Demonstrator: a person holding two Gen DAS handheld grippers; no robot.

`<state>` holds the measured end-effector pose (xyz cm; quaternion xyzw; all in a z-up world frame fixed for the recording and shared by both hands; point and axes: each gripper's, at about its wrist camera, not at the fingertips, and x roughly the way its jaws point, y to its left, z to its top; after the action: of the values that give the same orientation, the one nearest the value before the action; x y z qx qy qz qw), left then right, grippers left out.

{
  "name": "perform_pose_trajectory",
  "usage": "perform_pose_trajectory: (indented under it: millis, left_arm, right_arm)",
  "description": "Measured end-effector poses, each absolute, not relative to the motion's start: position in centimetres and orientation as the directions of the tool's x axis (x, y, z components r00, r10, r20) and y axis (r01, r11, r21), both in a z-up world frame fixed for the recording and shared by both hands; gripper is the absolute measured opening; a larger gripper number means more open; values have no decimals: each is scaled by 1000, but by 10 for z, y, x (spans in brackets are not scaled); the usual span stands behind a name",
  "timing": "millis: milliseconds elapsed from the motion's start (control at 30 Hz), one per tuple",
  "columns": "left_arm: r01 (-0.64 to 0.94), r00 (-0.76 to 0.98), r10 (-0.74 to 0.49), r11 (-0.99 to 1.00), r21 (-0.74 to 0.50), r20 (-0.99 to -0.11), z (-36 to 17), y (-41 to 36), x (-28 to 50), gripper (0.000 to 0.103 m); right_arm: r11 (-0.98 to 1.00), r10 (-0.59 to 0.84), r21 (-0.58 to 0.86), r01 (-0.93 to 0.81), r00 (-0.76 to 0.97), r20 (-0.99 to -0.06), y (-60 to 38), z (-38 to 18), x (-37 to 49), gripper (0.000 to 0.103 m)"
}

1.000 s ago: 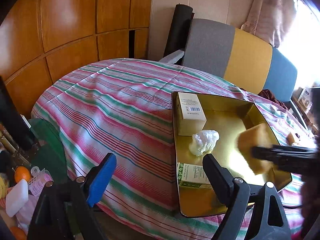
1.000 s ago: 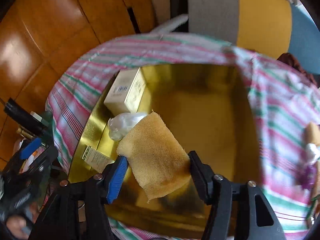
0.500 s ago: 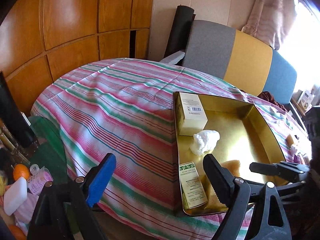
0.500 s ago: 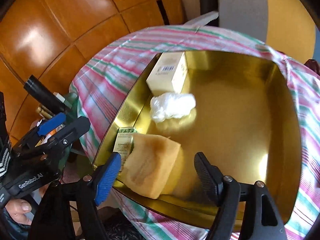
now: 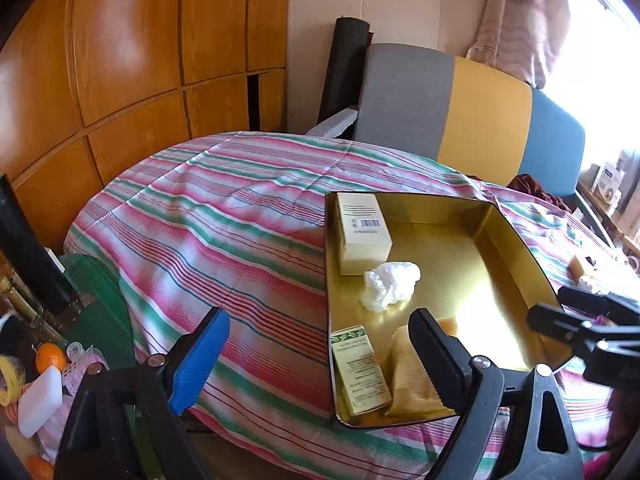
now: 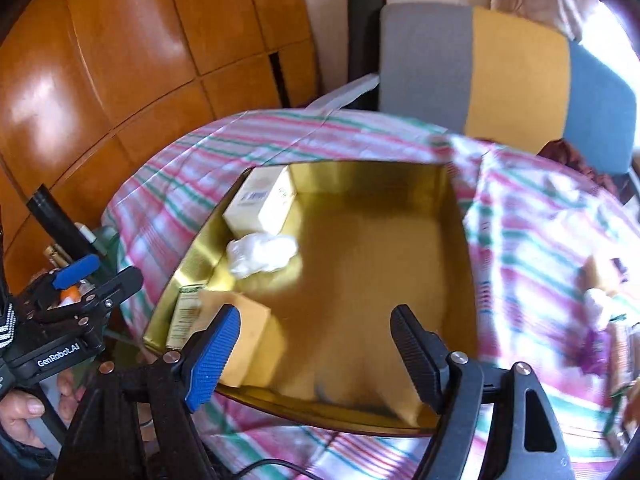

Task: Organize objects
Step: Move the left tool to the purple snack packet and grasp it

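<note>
Left gripper (image 5: 320,348): jaws spread wide and empty, hovering off the near left edge of the striped tablecloth (image 5: 224,232), apparently idle. Gold tray (image 5: 516,240): holds, along its left wall, a cream box (image 5: 362,226), crumpled white wad (image 5: 390,285) and small green-labelled box (image 5: 360,372), long axis running away from the camera; the tan sponge (image 5: 412,380) lies flat just beside it in the near corner, seemingly packed tight to save space. Right gripper (image 6: 316,354): jaws wide apart, empty, above the tray's near rim.
</note>
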<state>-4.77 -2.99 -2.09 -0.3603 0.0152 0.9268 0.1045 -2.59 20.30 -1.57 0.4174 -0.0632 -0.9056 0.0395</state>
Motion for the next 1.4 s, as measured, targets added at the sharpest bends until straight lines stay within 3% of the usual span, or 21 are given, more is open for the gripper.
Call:
perform_pose_trajectory:
  millis: [367,800,1067,1400]
  left_arm:
    - [-307,-711,232,-952,-3,-664,-13,7,-41,93]
    - [-474,-681,351,-880,21,-643,8,84,-36,93]
    - [-603,-616,435,-797,39,-656,16,160,-27,93]
    - [-728,-448,512,-685,-33,-733,12,273,-33,93]
  right_arm:
    - [-990,37,63,-125,-668,-744,273,0,4,82]
    - [-856,367,-49,-515,-540,-758,443,-7,72,82]
    - [-678,400,135,-723,-516,-757,522,-29,120,82]
    - [-588,390,229,-776,-520,-760,541,-31,138,82]
